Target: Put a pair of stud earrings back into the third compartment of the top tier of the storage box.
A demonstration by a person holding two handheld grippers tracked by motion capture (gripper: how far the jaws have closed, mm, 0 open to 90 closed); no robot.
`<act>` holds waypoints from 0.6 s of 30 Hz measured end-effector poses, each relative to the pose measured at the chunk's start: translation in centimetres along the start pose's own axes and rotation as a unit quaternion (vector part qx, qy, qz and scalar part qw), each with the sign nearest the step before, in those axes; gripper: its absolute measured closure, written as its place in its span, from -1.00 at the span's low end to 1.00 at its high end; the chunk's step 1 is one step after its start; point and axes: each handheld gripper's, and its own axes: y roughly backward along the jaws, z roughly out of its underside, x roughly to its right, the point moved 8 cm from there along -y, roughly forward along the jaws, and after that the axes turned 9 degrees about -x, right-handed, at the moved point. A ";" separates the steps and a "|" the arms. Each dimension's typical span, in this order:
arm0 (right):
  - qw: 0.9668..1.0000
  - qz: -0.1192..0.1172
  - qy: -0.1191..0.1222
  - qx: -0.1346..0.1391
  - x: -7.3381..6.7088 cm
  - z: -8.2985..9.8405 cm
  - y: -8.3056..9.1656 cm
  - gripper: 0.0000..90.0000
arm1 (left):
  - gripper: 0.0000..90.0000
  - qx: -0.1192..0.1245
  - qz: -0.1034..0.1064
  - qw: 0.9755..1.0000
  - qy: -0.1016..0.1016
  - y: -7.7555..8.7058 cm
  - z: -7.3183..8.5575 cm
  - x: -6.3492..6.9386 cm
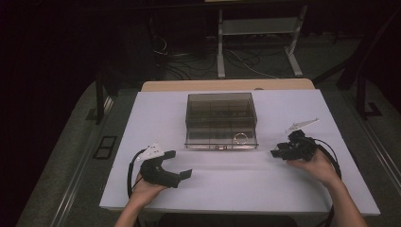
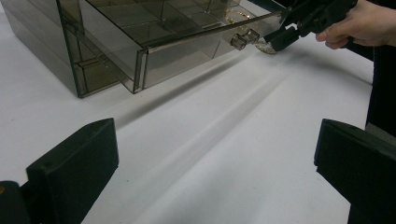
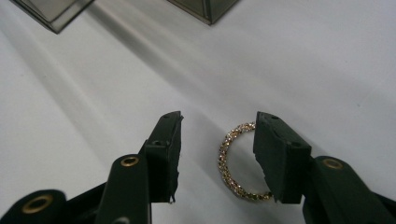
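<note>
A smoky clear drawer box (image 1: 221, 109) stands mid-table with its bottom drawer (image 1: 208, 142) pulled out; a gold bracelet (image 1: 240, 138) lies in the drawer's right compartment. In the right gripper view a second sparkly gold bracelet (image 3: 223, 156) lies flat on the white table between the jaws of my right gripper (image 3: 218, 119), partly behind the right jaw. That gripper (image 1: 275, 152) is open, just right of the drawer front. My left gripper (image 1: 179, 164) rests open near the front left with nothing in it, its jaws wide apart (image 2: 215, 158).
The white table (image 1: 236, 189) has bare room in front of the box. In the left gripper view the drawer front (image 2: 187, 51) and its handle (image 2: 245, 38) lie ahead, with my right gripper (image 2: 280, 39) beyond. Desk legs and cables sit behind the table.
</note>
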 end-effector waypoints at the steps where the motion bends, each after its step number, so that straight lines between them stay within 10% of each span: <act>1: 1.000 0.002 0.000 -0.002 0.0 0.0 0.0 0.15 | -1.00 0.000 0.000 1.000 0.000 0.0 0.0 0.0; 18: 1.000 0.006 0.007 -0.016 0.1 0.4 -0.5 0.36 | -1.00 -0.001 0.001 1.000 0.000 0.0 0.0 0.0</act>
